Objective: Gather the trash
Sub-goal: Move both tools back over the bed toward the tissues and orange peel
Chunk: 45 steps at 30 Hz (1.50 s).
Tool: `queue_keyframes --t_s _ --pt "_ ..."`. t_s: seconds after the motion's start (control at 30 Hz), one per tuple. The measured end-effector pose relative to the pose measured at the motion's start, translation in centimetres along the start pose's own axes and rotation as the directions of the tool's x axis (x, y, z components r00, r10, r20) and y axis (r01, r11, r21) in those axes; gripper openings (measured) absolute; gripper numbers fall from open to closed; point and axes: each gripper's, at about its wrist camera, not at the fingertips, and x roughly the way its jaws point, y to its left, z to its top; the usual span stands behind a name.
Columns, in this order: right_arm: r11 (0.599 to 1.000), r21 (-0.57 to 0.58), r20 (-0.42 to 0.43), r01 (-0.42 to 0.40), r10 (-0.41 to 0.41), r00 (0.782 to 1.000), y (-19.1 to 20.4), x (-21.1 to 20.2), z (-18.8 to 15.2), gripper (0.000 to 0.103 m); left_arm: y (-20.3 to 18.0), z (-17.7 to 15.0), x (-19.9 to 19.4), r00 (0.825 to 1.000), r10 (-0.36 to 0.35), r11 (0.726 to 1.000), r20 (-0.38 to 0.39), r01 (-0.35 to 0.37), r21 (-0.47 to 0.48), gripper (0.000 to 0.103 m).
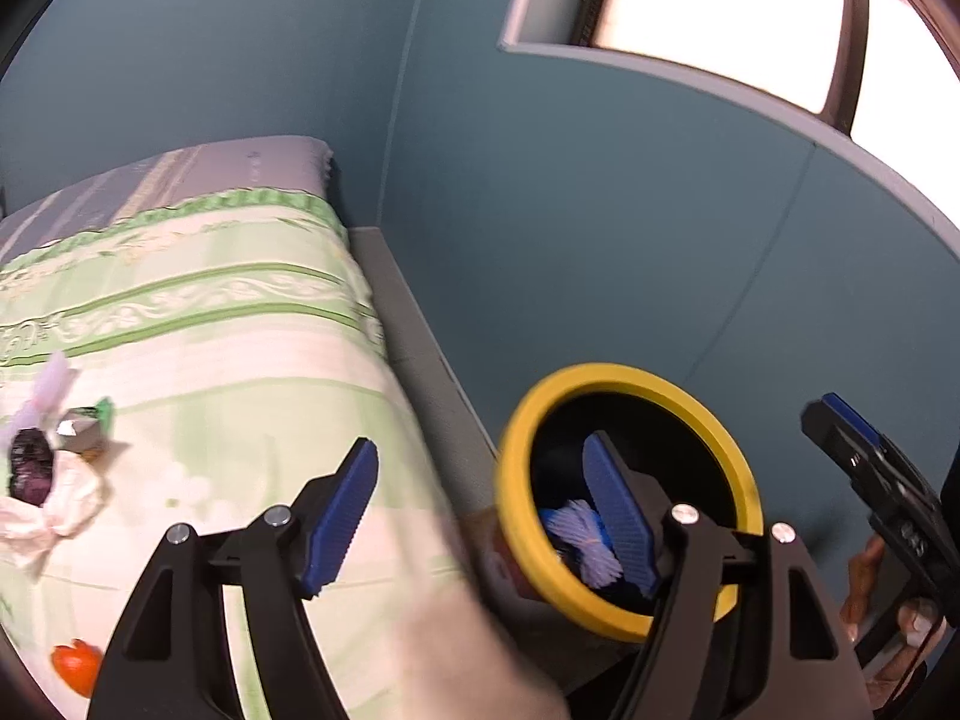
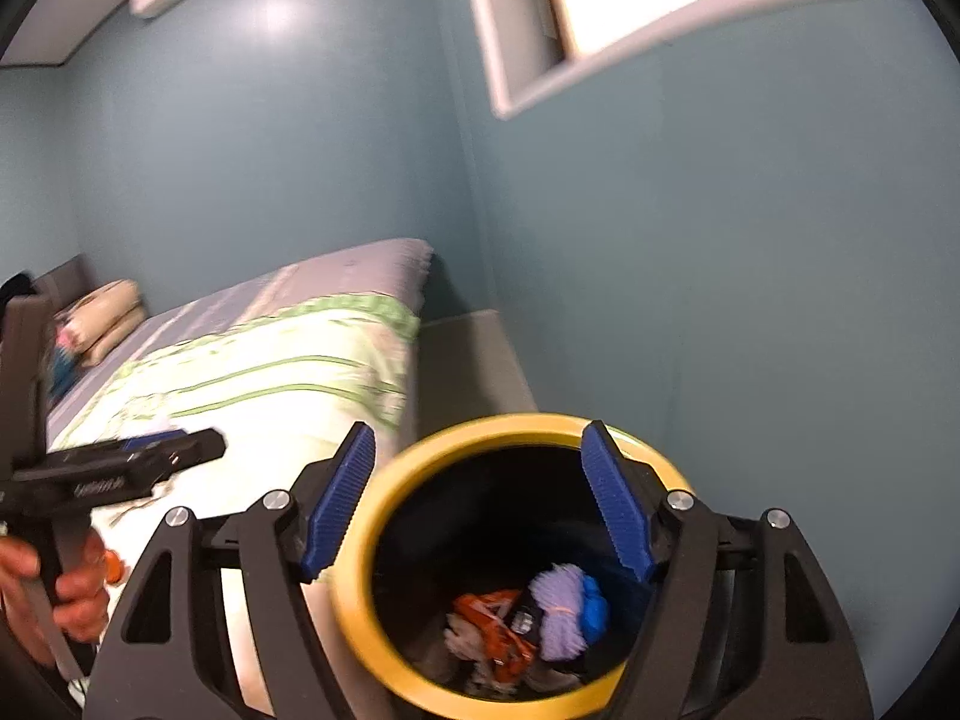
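1. Left wrist view: your left gripper was spread wide with nothing between its blue pads, held above the edge of the bed and the yellow-rimmed bin. Loose trash lay on the green-striped cover at far left, an orange scrap nearer you. A lilac pompom sat inside the bin.
2. Right wrist view: your right gripper also stood released, empty, directly over the bin's mouth. Inside lay an orange wrapper, the pompom and a blue ball.
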Motion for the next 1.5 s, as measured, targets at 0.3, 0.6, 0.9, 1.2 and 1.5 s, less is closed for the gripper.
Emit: queue_keyframes --t_s 0.3,0.6,0.9,1.2,1.5 --pt "0.975 -0.106 -0.019 -0.193 0.192 0.981 7.7 0.0 0.2 0.072 8.3 1.1 -6.2 0.987 0.12 0.99 0.102 -0.111 -0.091 0.075" --pt "0.917 -0.204 -0.08 -0.342 0.332 0.94 16.0 0.7 -0.5 0.072 18.1 -0.8 -11.6 0.955 0.272 0.942 0.116 -0.24 -0.234 0.075" --pt "0.824 -0.269 -0.216 -0.499 0.453 0.865 24.4 2.2 -3.6 0.072 25.9 -4.3 -13.1 0.932 0.358 0.892 0.048 -0.326 -0.313 0.075" --pt "0.722 -0.312 -0.364 -0.618 0.509 0.78 31.4 3.8 -8.4 0.072 32.1 -7.4 -12.1 0.933 0.361 0.851 -0.007 -0.332 -0.407 0.075" --pt "0.656 -0.337 -0.463 -0.675 0.509 0.725 35.9 5.9 -11.7 0.072 34.3 -9.4 -9.4 0.934 0.347 0.843 -0.079 -0.348 -0.41 0.075"
